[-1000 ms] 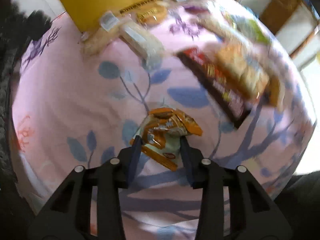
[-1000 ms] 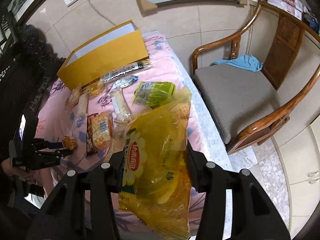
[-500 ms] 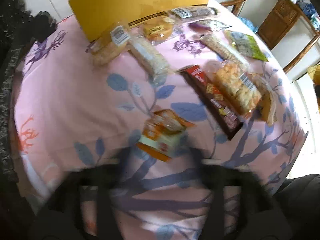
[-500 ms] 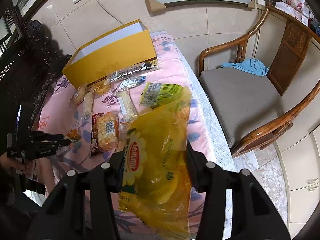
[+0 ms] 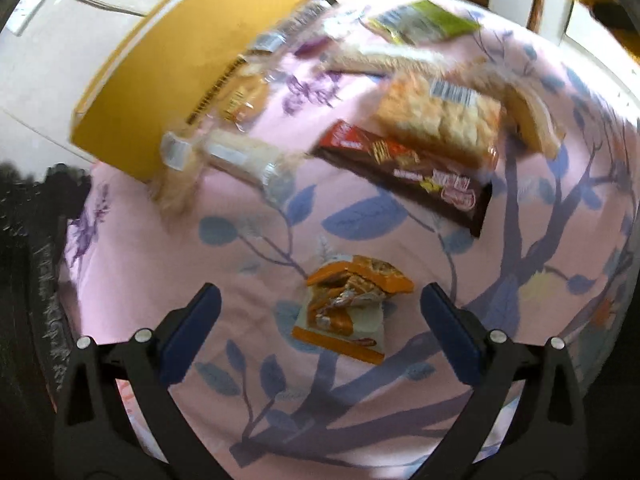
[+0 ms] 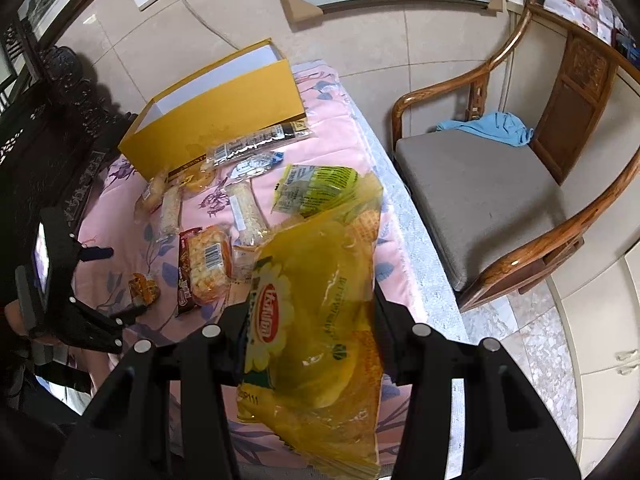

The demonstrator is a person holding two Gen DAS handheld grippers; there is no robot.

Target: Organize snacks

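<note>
Leftmost, the left gripper [image 5: 320, 320] stands wide open, its jaws either side of the small orange snack packet [image 5: 347, 312] lying on the pink floral tablecloth [image 5: 140, 248]. Rightward, the right gripper [image 6: 308, 344] clamps the yellow chip bag [image 6: 320, 312] above the table's edge.

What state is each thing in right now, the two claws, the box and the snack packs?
left claw: open, around the orange snack pack, not touching
right claw: shut on yellow chip bag
yellow box: open, lidless
green packet: lying flat
</note>
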